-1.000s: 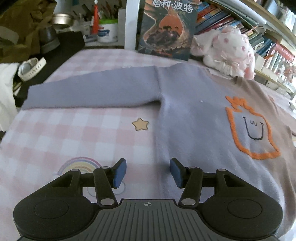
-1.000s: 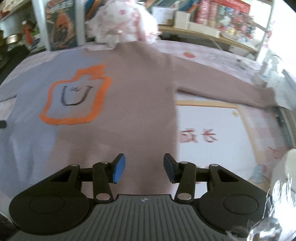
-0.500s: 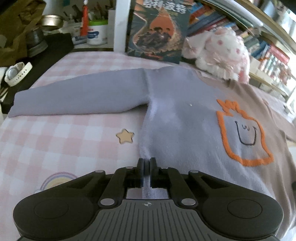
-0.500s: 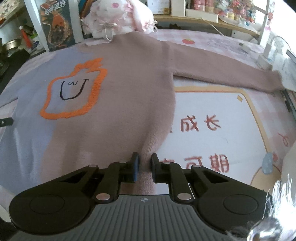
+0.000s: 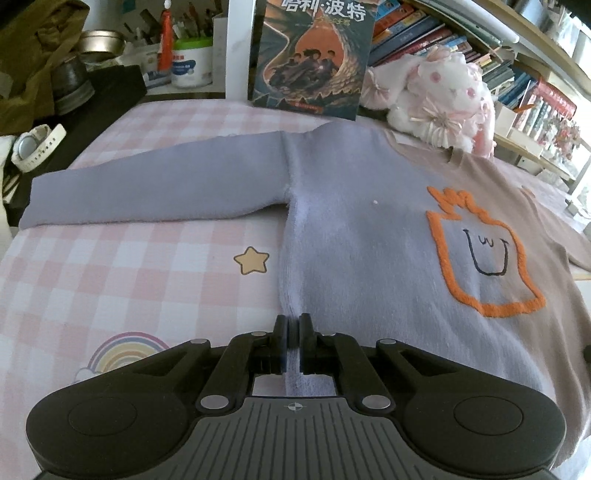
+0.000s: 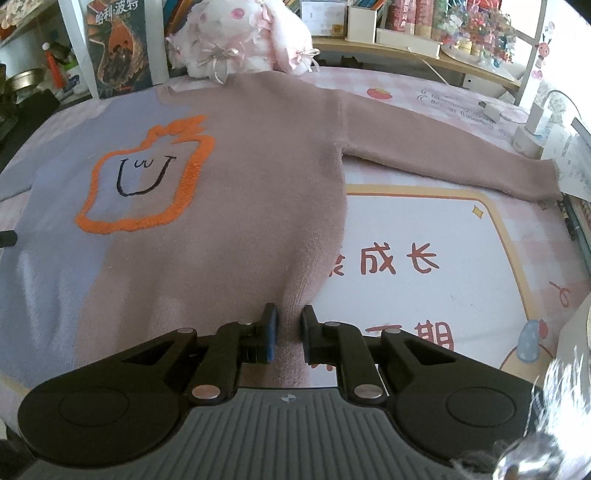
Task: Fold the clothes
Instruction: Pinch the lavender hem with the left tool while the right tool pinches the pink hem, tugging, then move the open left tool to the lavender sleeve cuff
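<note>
Sweater spread flat, front up, across a pink checked bed cover — lavender on one half, dusty pink on the other, orange-outlined smiley patch at chest level.

Left gripper clamped on the lavender bottom corner of the sweater, at the hem's side edge; fingers nearly together, a thin fold of knit pinched between the blue pads. Lavender sleeve stretched straight out from the shoulder, lying flat on the cover. Star print just beside the sweater's lavender side edge, below the sleeve. Rainbow print near the hem corner, on the same side as the star.

Right gripper closed on the opposite bottom corner of the sweater, a thicker ridge of pink knit bunched between the fingers, so a wider gap there. Pink sleeve extended straight away from the body, cuff ending near a charger and papers at the far edge. White panel with red characters directly beside the sweater's pink side edge, below that sleeve.

Beyond the sweater's collar — plush rabbit touching or almost touching the neckline, upright book beside it, shelves of books behind. White watch off past the lavender cuff, on a dark surface.
</note>
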Tool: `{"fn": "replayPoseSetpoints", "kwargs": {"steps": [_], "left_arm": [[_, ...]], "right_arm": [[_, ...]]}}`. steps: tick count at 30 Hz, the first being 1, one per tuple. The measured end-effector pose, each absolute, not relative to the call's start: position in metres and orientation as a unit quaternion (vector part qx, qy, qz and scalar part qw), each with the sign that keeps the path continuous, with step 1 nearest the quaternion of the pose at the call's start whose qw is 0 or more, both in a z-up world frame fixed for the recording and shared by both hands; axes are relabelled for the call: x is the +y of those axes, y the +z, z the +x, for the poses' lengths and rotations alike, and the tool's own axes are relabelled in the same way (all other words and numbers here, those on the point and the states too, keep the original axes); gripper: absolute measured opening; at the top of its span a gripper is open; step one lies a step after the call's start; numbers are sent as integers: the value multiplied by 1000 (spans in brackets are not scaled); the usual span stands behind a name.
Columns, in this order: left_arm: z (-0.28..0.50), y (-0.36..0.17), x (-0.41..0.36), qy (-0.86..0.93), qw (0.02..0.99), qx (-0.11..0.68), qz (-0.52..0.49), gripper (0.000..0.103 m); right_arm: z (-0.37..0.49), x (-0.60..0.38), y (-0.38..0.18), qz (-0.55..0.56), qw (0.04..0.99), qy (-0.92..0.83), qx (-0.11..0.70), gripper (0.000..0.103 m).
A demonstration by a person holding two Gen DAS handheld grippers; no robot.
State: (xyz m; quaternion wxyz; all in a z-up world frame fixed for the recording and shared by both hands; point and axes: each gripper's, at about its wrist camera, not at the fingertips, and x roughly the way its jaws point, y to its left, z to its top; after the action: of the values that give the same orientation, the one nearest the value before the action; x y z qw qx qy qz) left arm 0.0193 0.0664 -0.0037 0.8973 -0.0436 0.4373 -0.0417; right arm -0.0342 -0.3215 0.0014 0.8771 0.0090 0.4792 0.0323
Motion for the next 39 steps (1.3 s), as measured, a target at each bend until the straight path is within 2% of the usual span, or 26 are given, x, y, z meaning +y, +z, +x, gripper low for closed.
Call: {"fn": "replayPoseSetpoints", "kwargs": {"steps": [5, 8, 10, 15, 17, 18, 26, 31, 35, 39], "left_arm": [[20, -4, 68, -46, 898, 436, -48, 5], [17, -4, 70, -38, 900, 432, -53, 13], [15, -3, 71, -32, 901, 430, -57, 14], [12, 4, 81, -18, 908, 414, -59, 18], [11, 7, 86, -10, 911, 408, -60, 24], [10, 9, 89, -6, 913, 404, -61, 28], [4, 15, 121, 34, 918, 390, -68, 44], [4, 16, 141, 50, 918, 387, -74, 50], [5, 15, 155, 60, 918, 384, -77, 58], [7, 14, 170, 67, 919, 381, -79, 61]], "right_arm": [[-33, -318, 2, -4, 877, 31, 479, 13], [-34, -314, 2, -21, 879, 28, 476, 13], [-33, -313, 2, -23, 878, 24, 478, 13], [-30, -314, 3, 2, 876, -1, 483, 22], [-31, -312, 5, 10, 878, -2, 479, 32], [-32, -309, 6, 9, 879, -2, 476, 34], [-40, -271, 19, -28, 896, 17, 442, 63], [-44, -245, 22, -43, 901, 46, 430, 71], [-47, -223, 20, -61, 898, 64, 430, 73], [-49, -204, 18, -73, 896, 76, 432, 75]]}}
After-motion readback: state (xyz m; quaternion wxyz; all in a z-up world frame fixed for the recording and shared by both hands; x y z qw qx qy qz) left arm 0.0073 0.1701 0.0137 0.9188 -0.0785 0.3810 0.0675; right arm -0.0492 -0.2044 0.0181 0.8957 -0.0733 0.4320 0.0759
